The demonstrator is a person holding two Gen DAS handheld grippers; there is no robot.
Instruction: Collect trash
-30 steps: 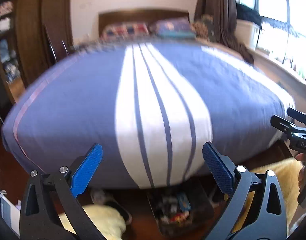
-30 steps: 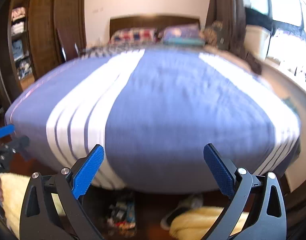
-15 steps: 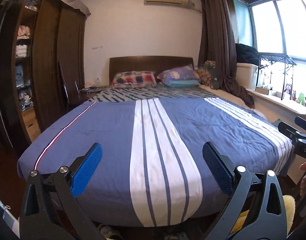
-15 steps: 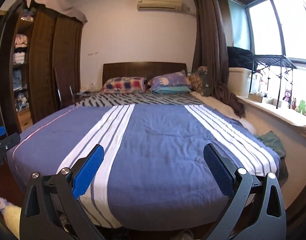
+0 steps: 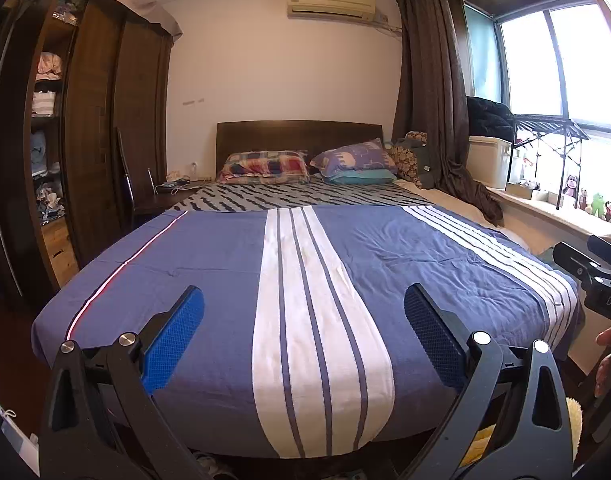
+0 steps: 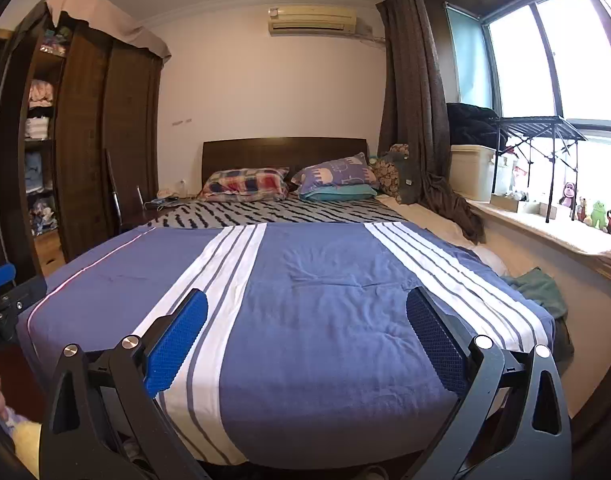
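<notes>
I see no clear piece of trash in either view. My left gripper (image 5: 303,340) is open and empty, held above the foot of a bed with a blue, white-striped cover (image 5: 209,264). My right gripper (image 6: 307,344) is open and empty too, over the same bed cover (image 6: 325,304), further right. The right gripper's body shows at the right edge of the left wrist view (image 5: 601,284). The left gripper shows at the left edge of the right wrist view (image 6: 1,296).
Pillows (image 5: 265,166) lie against a dark headboard (image 5: 297,136). A dark wardrobe with open shelves (image 5: 89,128) stands on the left. A window sill with toys (image 6: 585,208), a white bin (image 6: 471,170) and a curtain (image 6: 413,112) are on the right. A green cloth (image 6: 539,288) lies beside the bed.
Both views have tilted up from the floor and the bed's foot edge to the whole room. The clutter under the bed has dropped out of view. Both grippers stay open.
</notes>
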